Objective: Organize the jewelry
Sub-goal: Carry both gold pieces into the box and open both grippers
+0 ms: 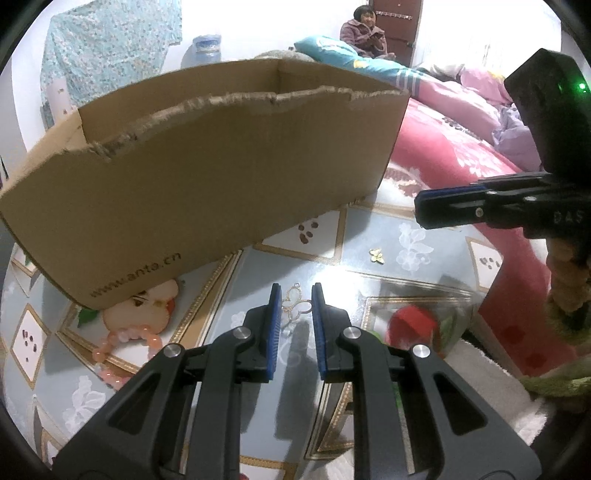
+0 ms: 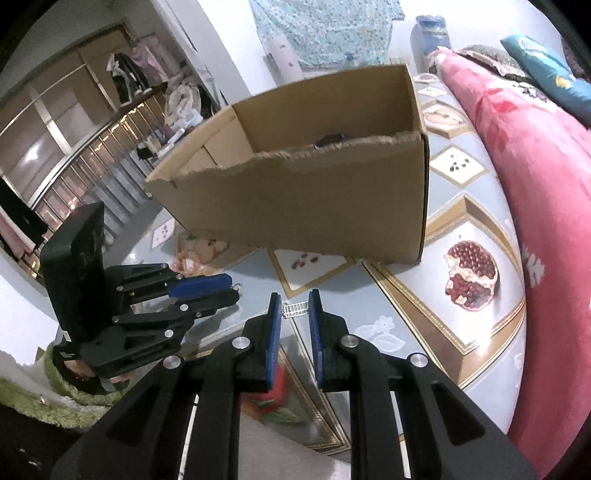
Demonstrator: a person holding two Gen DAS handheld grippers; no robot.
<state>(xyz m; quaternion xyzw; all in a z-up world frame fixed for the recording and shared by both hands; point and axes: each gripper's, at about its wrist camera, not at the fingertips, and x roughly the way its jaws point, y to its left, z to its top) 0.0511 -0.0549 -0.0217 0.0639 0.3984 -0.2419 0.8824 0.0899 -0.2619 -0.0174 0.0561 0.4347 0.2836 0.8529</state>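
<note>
My left gripper (image 1: 295, 292) is shut on a pale butterfly pendant (image 1: 295, 307) with a gold rim, held just above the tabletop. In the right wrist view the left gripper (image 2: 232, 290) is at the left, and the pendant's small ring (image 2: 238, 285) pokes out past its tips. My right gripper (image 2: 294, 295) is shut on a small silver ladder-like piece (image 2: 295, 308), in front of the open cardboard box (image 2: 314, 199). In the left wrist view the right gripper (image 1: 416, 206) reaches in from the right, beside the box (image 1: 207, 177). A small gold butterfly (image 1: 376, 255) and a pink bead bracelet (image 1: 125, 339) lie on the table.
The glass-topped table (image 2: 406, 295) has a fruit-print cloth under it. A dark item (image 2: 330, 139) lies inside the box. A bed with a red-pink blanket (image 2: 546, 206) runs along the table's right side. A person (image 1: 364, 33) sits far behind.
</note>
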